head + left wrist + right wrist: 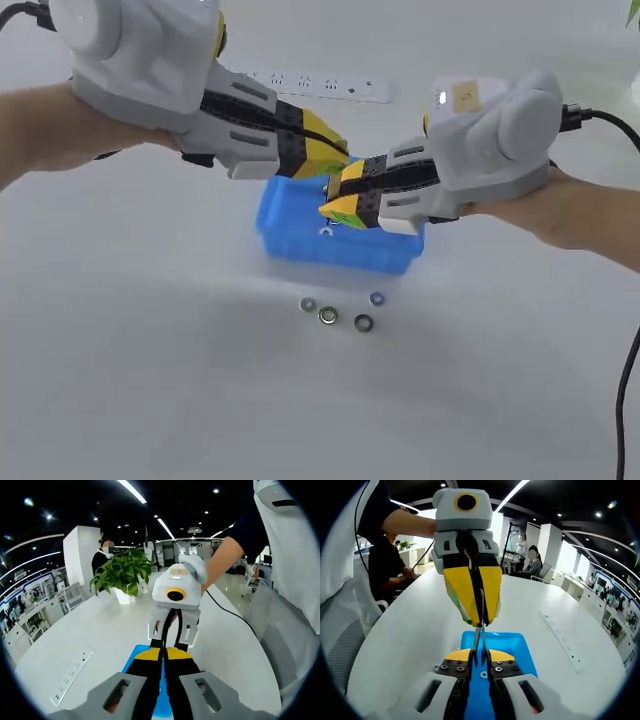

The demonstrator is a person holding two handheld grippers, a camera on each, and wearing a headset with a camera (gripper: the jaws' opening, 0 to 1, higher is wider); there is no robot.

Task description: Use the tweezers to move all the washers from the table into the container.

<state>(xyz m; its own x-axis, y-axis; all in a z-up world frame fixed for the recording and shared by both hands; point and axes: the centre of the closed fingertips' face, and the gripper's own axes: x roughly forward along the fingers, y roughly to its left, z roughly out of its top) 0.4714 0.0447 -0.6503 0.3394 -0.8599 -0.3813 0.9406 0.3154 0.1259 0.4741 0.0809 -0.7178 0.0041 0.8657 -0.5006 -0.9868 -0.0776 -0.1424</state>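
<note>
Head view: the left gripper (335, 158) enters from 10 o'clock and the right gripper (335, 205) from 3 o'clock. Their tips meet over the blue container (300, 245), left above right. Four washers (328, 316) lie in a loose cluster on the white table (150, 380), at the container's 6 o'clock and clear of its wall. A power strip (320, 88) lies at its 12 o'clock.

Right gripper view: this supplies what the head view hides. The tweezers (479, 630) (thin metal legs) stick out of the left gripper's yellow jaws, which are pressed together on them. The tweezers point down toward 6 o'clock and their tips sit between the right gripper's own jaws. Those jaws stand close together with a narrow gap. Whether they bear on the tweezers cannot be told. One washer (483, 674) lies on the container floor, just below the tips. Another (436, 667) lies on the table just off the container's edge, at 8 o'clock.

Left gripper view: its own jaws meet at a thin seam, with the right gripper facing it head-on and blue container below. A potted plant (122, 572) stands on the table at 11 o'clock.
</note>
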